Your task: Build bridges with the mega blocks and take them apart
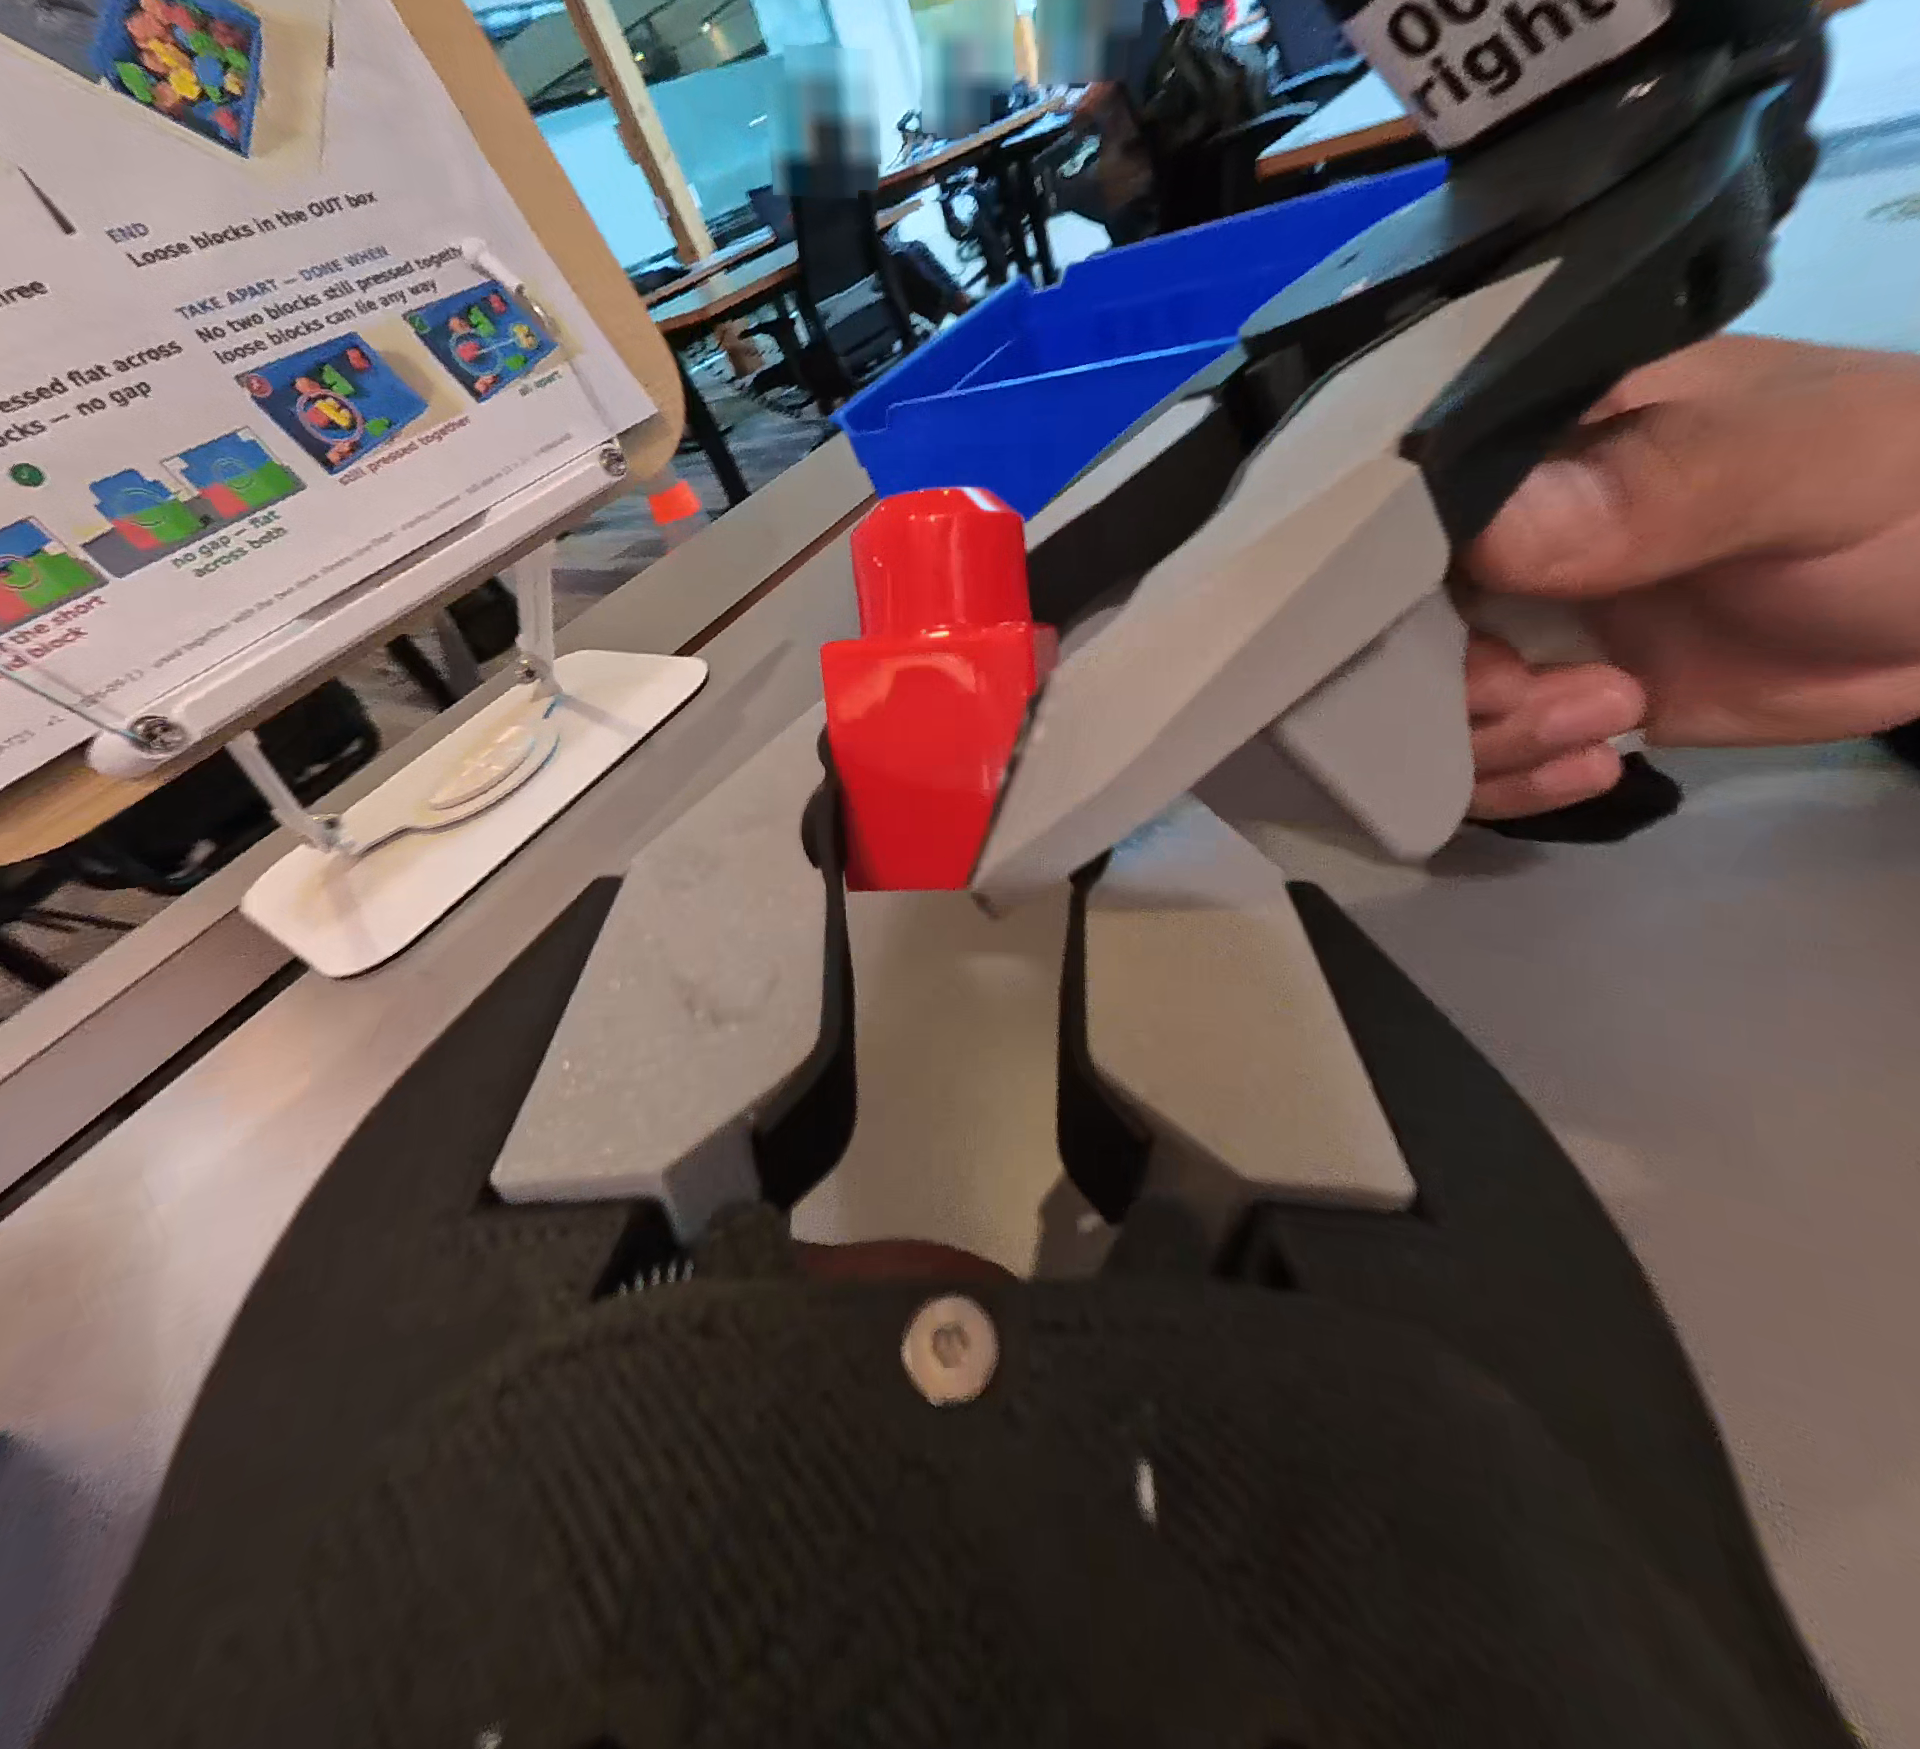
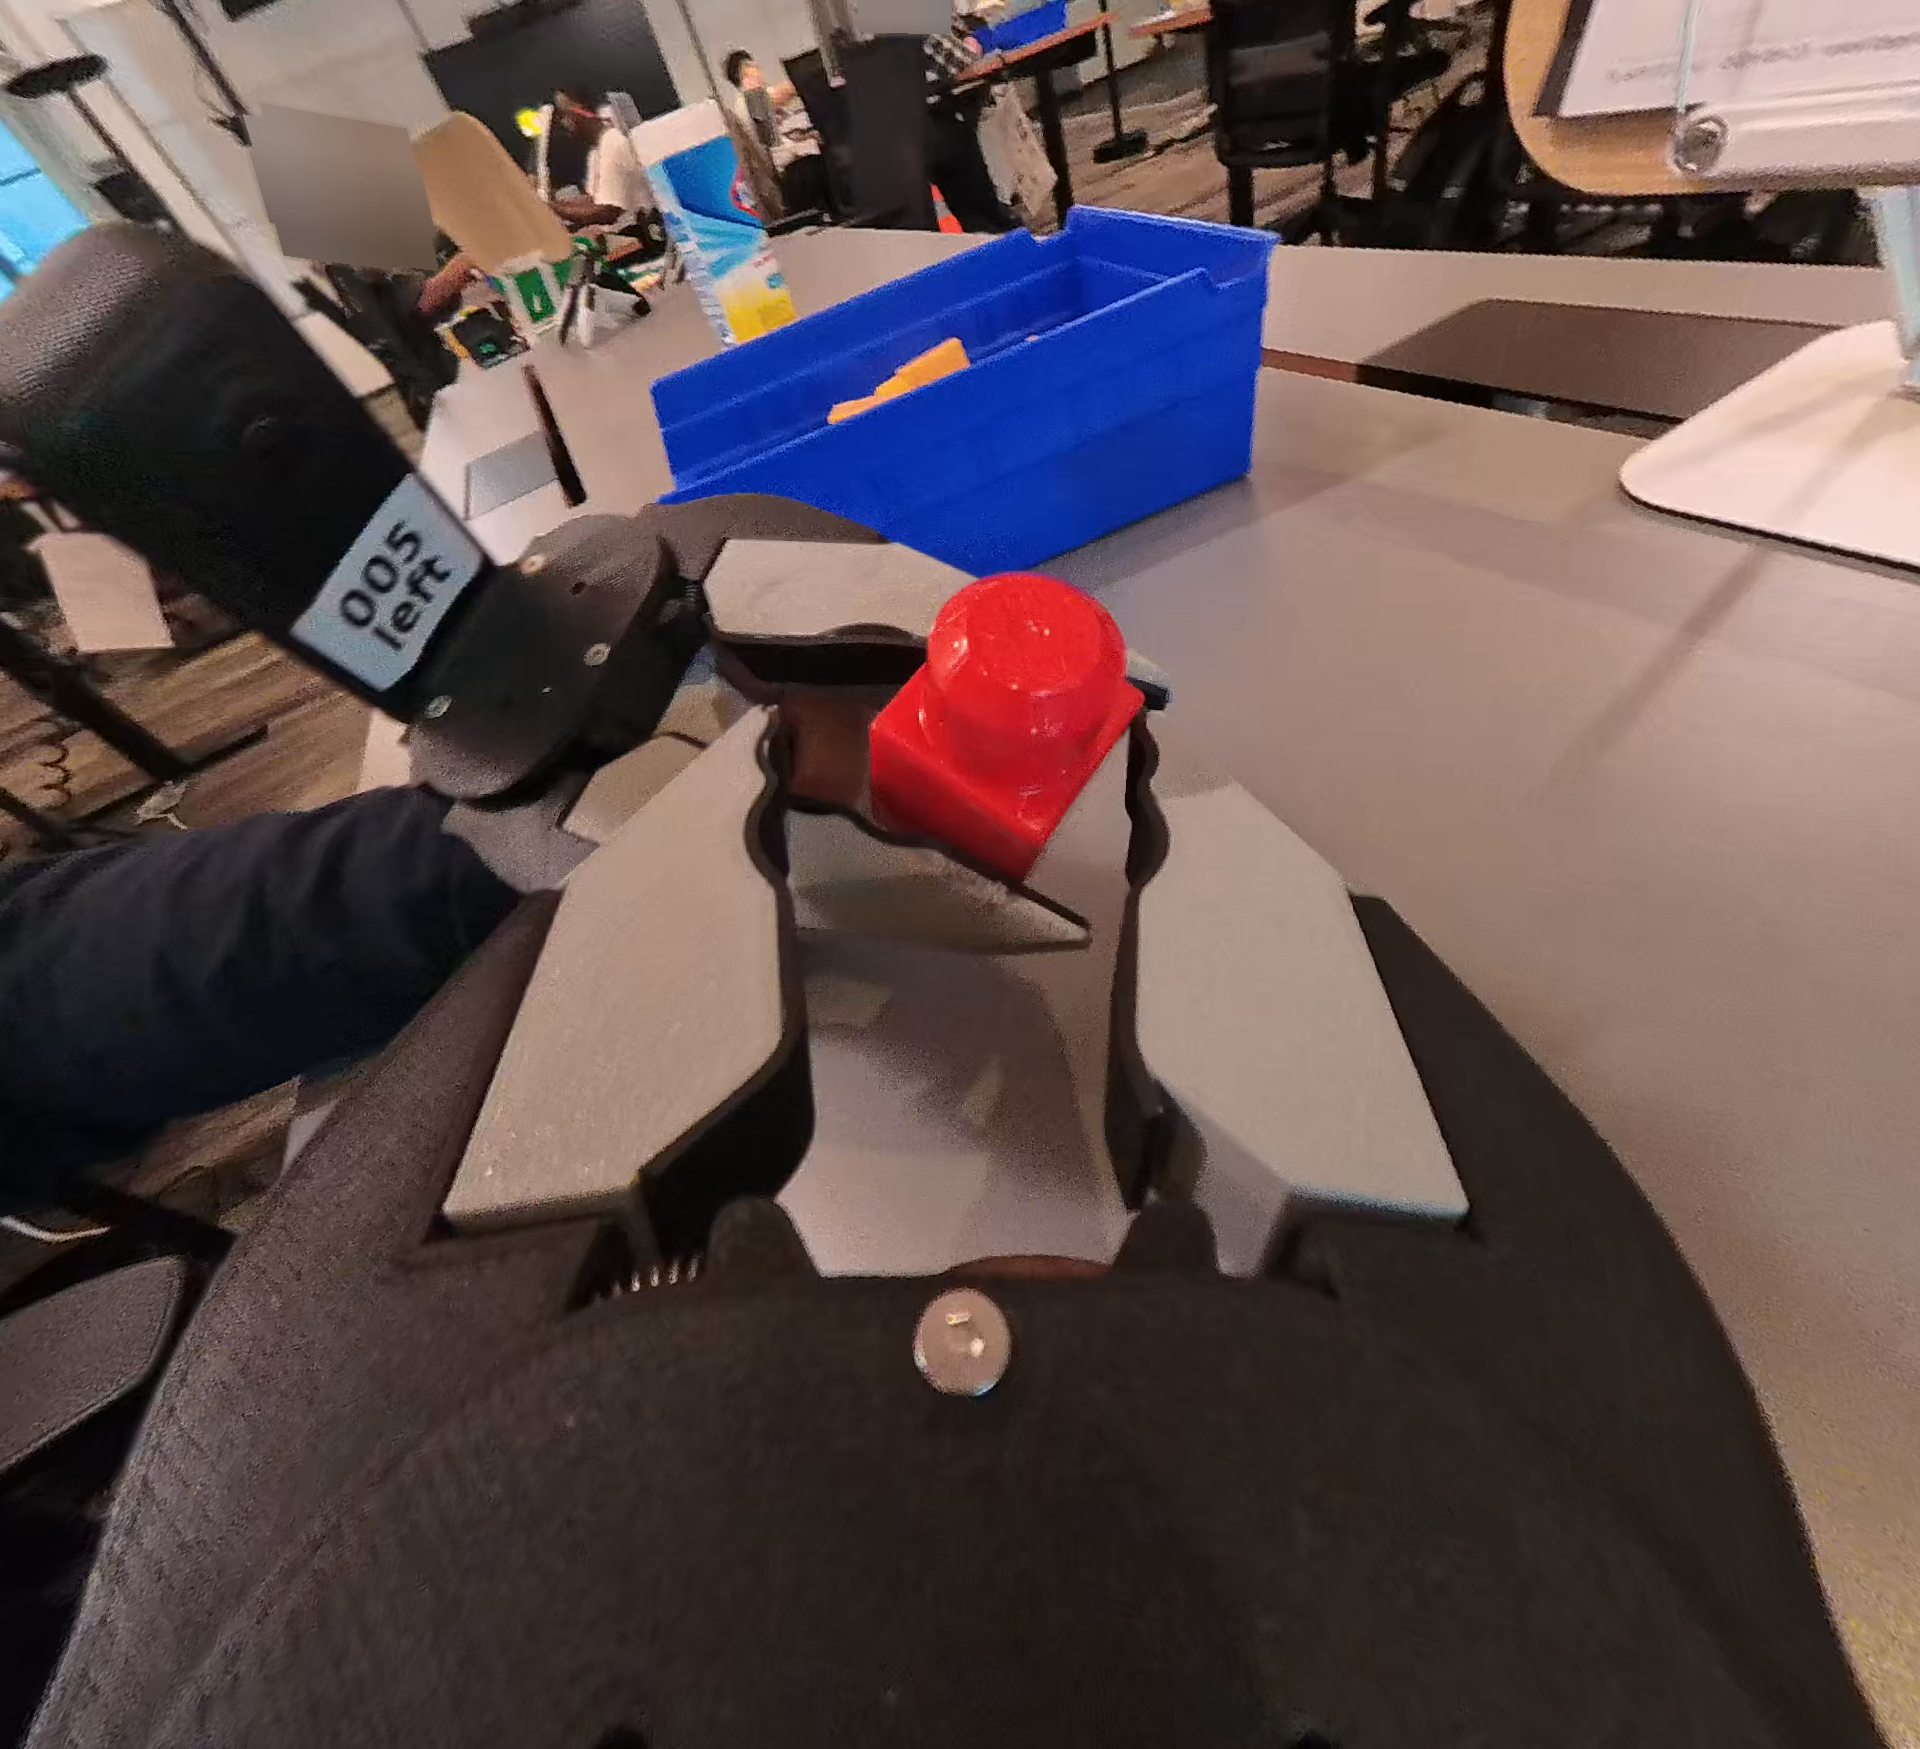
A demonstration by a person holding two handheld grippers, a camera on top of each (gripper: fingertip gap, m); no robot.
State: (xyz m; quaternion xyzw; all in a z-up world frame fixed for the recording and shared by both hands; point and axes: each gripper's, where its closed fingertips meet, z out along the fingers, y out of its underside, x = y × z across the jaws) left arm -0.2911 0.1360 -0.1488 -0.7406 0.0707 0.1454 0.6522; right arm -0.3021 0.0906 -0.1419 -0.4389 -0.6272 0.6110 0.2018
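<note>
Grey bench (image 2: 1507, 660) carries a blue bin (image 2: 966, 442) behind the work area. Above it, one red mega block (image 1: 925, 712), stud up, is clamped from both sides: left hand-held gripper (image 1: 951, 878) grasps its base, and right hand-held gripper (image 2: 961, 826) also grips it.

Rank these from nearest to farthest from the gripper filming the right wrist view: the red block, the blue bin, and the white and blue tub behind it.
1. The red block, right at the right gripper fingertips, in the middle.
2. The blue bin, farther back on the grey table, just beyond the block.
3. The white and blue tub, behind the bin's left end.
</note>
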